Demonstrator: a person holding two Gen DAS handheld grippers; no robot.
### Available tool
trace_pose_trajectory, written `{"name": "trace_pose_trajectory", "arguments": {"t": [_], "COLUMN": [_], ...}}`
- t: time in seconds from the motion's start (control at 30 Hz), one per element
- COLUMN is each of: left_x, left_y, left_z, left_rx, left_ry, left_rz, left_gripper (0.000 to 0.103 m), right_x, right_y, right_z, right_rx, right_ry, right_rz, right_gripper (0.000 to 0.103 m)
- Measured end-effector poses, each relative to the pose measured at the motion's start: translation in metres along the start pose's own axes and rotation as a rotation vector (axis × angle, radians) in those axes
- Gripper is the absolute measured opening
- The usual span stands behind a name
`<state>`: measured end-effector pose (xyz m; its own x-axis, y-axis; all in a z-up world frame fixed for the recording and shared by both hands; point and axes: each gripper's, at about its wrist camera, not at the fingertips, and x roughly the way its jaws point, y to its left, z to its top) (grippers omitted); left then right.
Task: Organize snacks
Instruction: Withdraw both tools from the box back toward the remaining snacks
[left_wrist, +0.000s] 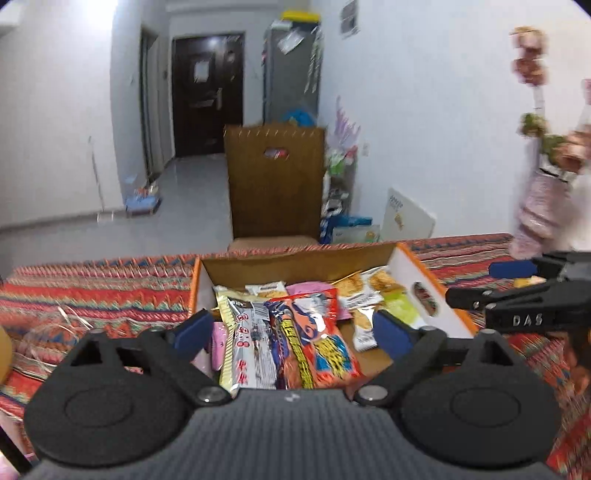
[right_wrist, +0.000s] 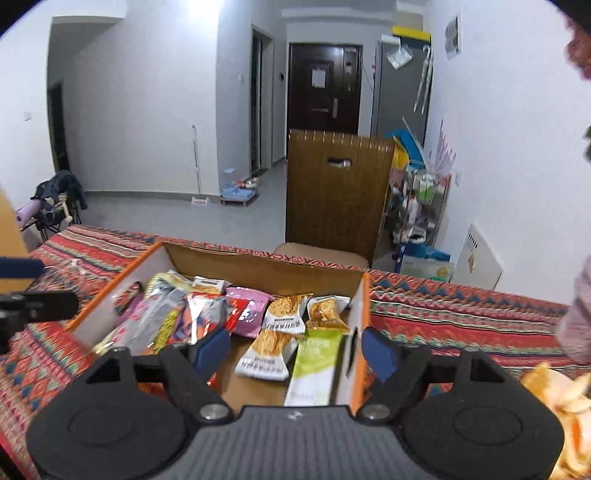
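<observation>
An open cardboard box (left_wrist: 291, 258) (right_wrist: 258, 264) with orange-edged white sides sits on the patterned tablecloth and holds several snack packets. My left gripper (left_wrist: 291, 328) is open above the box's near left part, over a red-orange packet (left_wrist: 317, 339) and a silver-yellow packet (left_wrist: 243, 343). My right gripper (right_wrist: 295, 350) is open and empty over the box's right end, above a green packet (right_wrist: 314, 365) and white cracker packets (right_wrist: 267, 354). The right gripper's fingers (left_wrist: 513, 295) also show at the right in the left wrist view.
A wooden chair back (right_wrist: 336, 192) stands behind the table. A vase of flowers (left_wrist: 539, 206) is at the far right on the cloth. Clear plastic wrap (left_wrist: 55, 328) lies left of the box. An orange-yellow crinkled thing (right_wrist: 561, 398) lies right of the box.
</observation>
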<state>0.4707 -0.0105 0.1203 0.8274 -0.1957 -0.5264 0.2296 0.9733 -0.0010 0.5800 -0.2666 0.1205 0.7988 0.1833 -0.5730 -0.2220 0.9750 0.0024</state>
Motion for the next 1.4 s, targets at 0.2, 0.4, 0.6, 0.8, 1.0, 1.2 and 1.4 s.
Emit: {"name": "trace_pose_trajectory", "arguments": {"t": [0.2, 0.4, 0.6, 0.8, 1.0, 1.2, 1.4], "left_x": [-0.104, -0.183, -0.238, -0.277, -0.283, -0.276, -0.263], "left_y": [-0.018, -0.027, -0.034, -0.040, -0.046, -0.049, -0.048], "left_z": [-0.036, -0.095, -0.163, -0.220, -0.264, -0.281, -0.277], "left_rx": [0.050, -0.003, -0.024, -0.075, -0.093, -0.096, -0.098], "left_ry": [-0.122, -0.164, -0.165, -0.143, -0.054, -0.004, 0.018], "left_rz": [-0.003, 0.006, 0.085, 0.118, 0.125, 0.103, 0.097], "left_gripper": [0.103, 0.103, 0.103, 0.103, 0.103, 0.103, 0.103], "right_x": [-0.100, -0.189, -0.250, -0.281, -0.284, -0.280, -0.275], "right_y": [0.008, 0.017, 0.037, 0.067, 0.092, 0.102, 0.092], "right_z": [-0.035, -0.091, -0.160, -0.230, -0.293, -0.326, -0.322], "right_rx": [-0.037, -0.036, -0.043, -0.027, 0.029, -0.011, 0.025], "right_ry": [-0.076, -0.158, -0.197, -0.172, -0.095, -0.015, -0.013], "right_rz": [0.021, 0.043, 0.070, 0.070, 0.104, 0.066, 0.053], "right_gripper": [0.089, 0.098, 0.100, 0.101, 0.101, 0.101, 0.101]}}
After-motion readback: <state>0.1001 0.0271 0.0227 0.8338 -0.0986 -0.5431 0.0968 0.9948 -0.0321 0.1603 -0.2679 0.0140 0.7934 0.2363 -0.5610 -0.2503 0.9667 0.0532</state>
